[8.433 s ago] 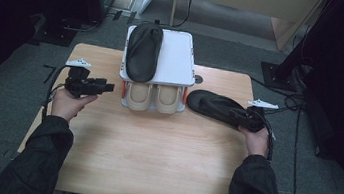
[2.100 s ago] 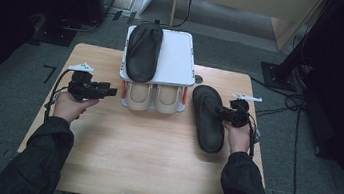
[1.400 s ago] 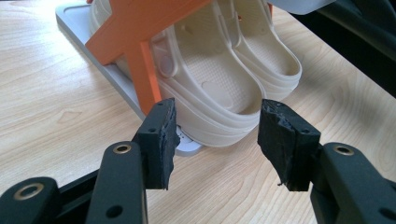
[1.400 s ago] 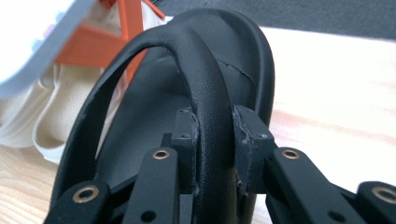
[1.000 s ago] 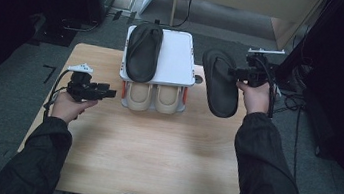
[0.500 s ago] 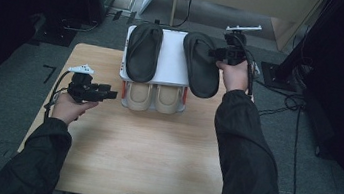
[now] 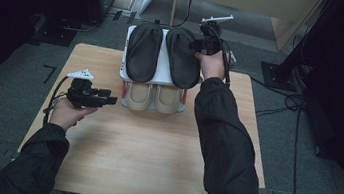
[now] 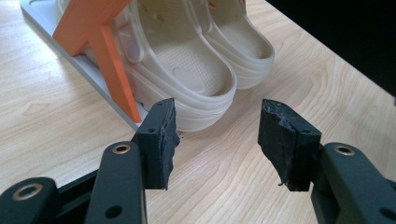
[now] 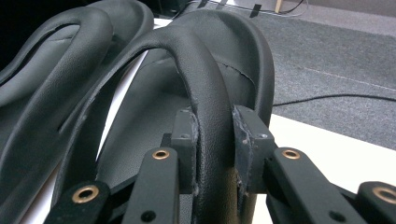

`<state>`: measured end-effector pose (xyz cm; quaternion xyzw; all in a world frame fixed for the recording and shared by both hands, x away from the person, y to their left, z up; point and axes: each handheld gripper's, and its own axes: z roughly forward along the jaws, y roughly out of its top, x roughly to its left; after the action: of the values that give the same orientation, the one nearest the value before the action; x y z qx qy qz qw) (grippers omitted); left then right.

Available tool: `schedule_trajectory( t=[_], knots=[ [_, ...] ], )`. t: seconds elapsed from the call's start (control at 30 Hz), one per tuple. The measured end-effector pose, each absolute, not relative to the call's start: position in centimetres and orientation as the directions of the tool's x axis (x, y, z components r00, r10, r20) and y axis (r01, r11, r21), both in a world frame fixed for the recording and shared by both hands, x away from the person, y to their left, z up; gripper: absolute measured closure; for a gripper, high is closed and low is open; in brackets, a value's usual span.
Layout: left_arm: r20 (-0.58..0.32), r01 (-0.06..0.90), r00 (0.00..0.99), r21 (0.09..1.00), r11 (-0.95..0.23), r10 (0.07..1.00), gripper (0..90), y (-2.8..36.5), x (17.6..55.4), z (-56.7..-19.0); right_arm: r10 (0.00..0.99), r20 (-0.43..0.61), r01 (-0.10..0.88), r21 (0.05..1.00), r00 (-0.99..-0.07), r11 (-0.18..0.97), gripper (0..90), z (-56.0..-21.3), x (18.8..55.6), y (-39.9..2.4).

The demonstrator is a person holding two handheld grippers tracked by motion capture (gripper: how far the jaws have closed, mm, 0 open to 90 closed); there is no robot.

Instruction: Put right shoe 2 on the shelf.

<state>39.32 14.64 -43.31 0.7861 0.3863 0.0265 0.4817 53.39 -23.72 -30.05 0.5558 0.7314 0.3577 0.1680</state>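
A white two-tier shoe rack (image 7: 160, 78) stands at the table's far edge. Two black flip-flops lie on its top: the left one (image 7: 143, 50) and the right one (image 7: 181, 58). My right gripper (image 7: 198, 45) (image 9: 215, 149) is shut on the right flip-flop's strap (image 9: 205, 98) over the rack's top. A pair of beige clogs (image 7: 154, 97) (image 8: 196, 60) sits on the lower tier. My left gripper (image 7: 109, 100) (image 8: 215, 135) hangs open just left of the clogs, nothing between its pads.
The rack has orange side supports (image 8: 100, 42). Bare wooden tabletop (image 7: 151, 160) spreads in front of the rack. Grey carpet with cables (image 9: 327, 98) lies beyond the table, and dark furniture stands at the far left.
My right gripper has carried the black flip-flop leftward from beside the rack onto the rack's top, next to the other one. The left gripper has stayed where it was.
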Motion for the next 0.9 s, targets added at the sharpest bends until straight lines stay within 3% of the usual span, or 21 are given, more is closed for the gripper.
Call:
schedule_trajectory(
  t=[0.33, 0.5, 0.77, 0.83, 0.9],
  knots=[
    [-0.335, 0.583, 0.701, 0.778, -0.235, 0.630, 47.3, 14.8, 39.1, -43.4, 0.938, 0.167, 0.698, 0.709, -0.303, 0.099, 70.9, -31.0, 54.2, -22.9],
    [-0.346, 0.589, 0.698, 0.776, -0.227, 0.627, 47.3, 14.8, 39.2, -43.5, 0.915, 0.137, 0.640, 0.753, -0.379, 0.152, 60.0, -31.3, 53.7, -23.6],
    [-0.341, 0.589, 0.696, 0.775, -0.230, 0.632, 47.3, 14.8, 39.1, -43.5, 0.898, 0.136, 0.593, 0.790, -0.417, 0.156, 63.2, -29.4, 52.2, -25.5],
    [-0.338, 0.585, 0.698, 0.777, -0.231, 0.632, 47.3, 14.9, 39.2, -43.5, 0.903, 0.052, 0.583, 0.779, -0.426, 0.231, 67.3, -29.5, 51.7, -26.4],
    [-0.338, 0.586, 0.696, 0.777, -0.229, 0.633, 47.3, 14.8, 39.2, -43.5, 0.901, 0.037, 0.581, 0.775, -0.432, 0.248, 67.6, -29.8, 51.7, -26.6]
  ],
)
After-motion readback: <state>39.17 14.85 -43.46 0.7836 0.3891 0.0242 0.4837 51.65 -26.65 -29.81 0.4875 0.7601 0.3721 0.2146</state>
